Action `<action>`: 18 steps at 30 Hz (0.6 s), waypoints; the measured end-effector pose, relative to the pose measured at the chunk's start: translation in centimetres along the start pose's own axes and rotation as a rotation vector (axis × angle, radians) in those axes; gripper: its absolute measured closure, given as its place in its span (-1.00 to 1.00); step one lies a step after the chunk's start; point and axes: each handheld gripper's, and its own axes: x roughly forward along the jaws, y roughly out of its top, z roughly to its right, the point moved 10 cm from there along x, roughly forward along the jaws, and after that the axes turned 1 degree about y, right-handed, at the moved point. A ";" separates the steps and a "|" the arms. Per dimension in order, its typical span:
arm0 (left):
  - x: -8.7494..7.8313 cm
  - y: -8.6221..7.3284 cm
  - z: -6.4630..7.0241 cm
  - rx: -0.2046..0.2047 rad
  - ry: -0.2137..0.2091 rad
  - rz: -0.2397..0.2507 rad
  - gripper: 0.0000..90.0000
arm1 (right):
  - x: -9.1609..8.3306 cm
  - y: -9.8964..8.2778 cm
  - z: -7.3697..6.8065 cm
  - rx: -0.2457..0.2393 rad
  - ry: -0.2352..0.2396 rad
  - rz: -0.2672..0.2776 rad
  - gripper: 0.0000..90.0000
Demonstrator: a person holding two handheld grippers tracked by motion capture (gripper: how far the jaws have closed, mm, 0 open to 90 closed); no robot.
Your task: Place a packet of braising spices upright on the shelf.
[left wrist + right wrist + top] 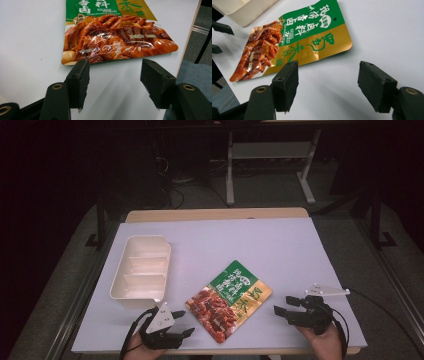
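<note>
Jaws of both the left gripper [181,323] and the right gripper [281,305] stood open, nothing held. The food pouch [229,299] lay flat on the tabletop [280,245] between them, just ahead of each. Approach step judged; next, one edge to be straddled, then closed on.

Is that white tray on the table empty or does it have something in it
Empty. The high view shows the tray with its three compartments bare; the food packet lies flat on the table beside it.
</note>
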 end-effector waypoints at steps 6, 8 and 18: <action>0.1 0.4 0.0 -0.021 -0.013 0.009 -0.02 | -0.2 0.2 -0.3 -0.035 -0.004 0.010 -0.31; 0.2 0.6 -0.3 -0.007 -0.006 0.005 0.03 | -0.2 0.2 -0.4 -0.038 -0.003 0.006 -0.32; 2.3 1.9 -0.6 0.010 -0.023 -0.044 0.32 | -0.1 0.3 0.4 -0.026 -0.019 0.002 -0.38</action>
